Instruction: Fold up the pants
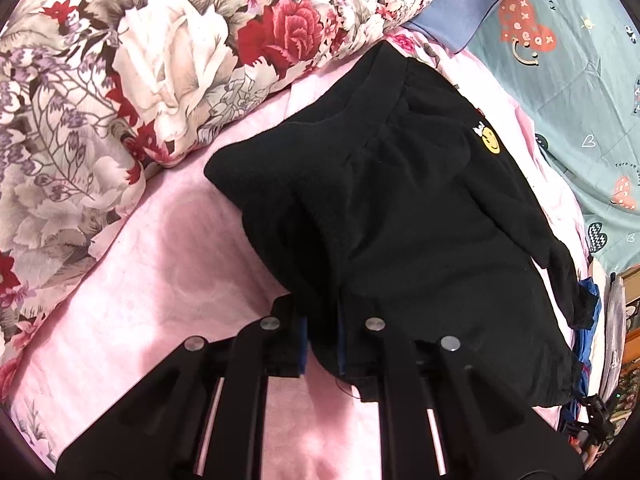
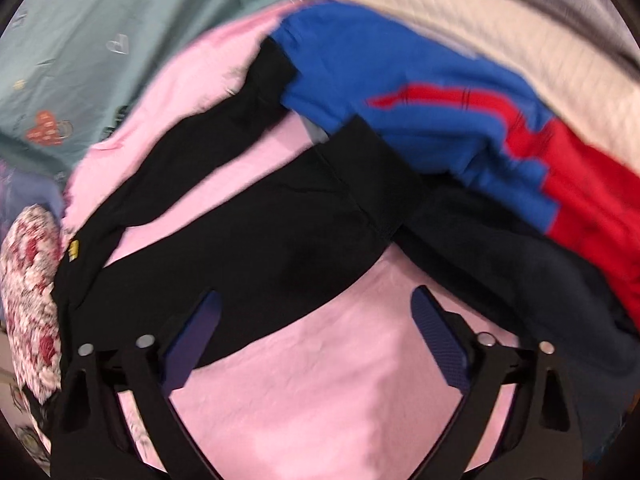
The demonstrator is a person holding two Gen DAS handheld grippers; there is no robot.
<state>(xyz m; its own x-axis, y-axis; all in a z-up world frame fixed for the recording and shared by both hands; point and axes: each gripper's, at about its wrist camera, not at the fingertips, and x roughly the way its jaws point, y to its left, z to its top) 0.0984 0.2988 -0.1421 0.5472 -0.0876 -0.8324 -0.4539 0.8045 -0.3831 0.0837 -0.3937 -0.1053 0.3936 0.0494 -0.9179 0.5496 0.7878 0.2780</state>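
My left gripper (image 1: pixel 322 344) is clamped on a fold of the black pants (image 1: pixel 400 208); cloth bunched between the jaws, blue pads barely showing. From the pinch the pants spread ahead and to the right over the pink sheet (image 1: pixel 180 280). Waistband at the far end, yellow smiley patch (image 1: pixel 491 145) ahead-right. Floral quilt (image 1: pixel 140 80) ahead-left of the jaws, teal printed sheet (image 1: pixel 580 80) far right.

My right gripper (image 2: pixel 316 320) has jaws spread wide, nothing between them, only pink sheet under the gap. Left finger's blue pad (image 2: pixel 196 340) lies over the edge of the black pants; right pad clear of them. Pant legs run ahead of the jaws, two black strips with pink between. Blue and red garment (image 2: pixel 440 120) ahead-right, overlapping the leg ends. Right wrist view is motion-blurred.
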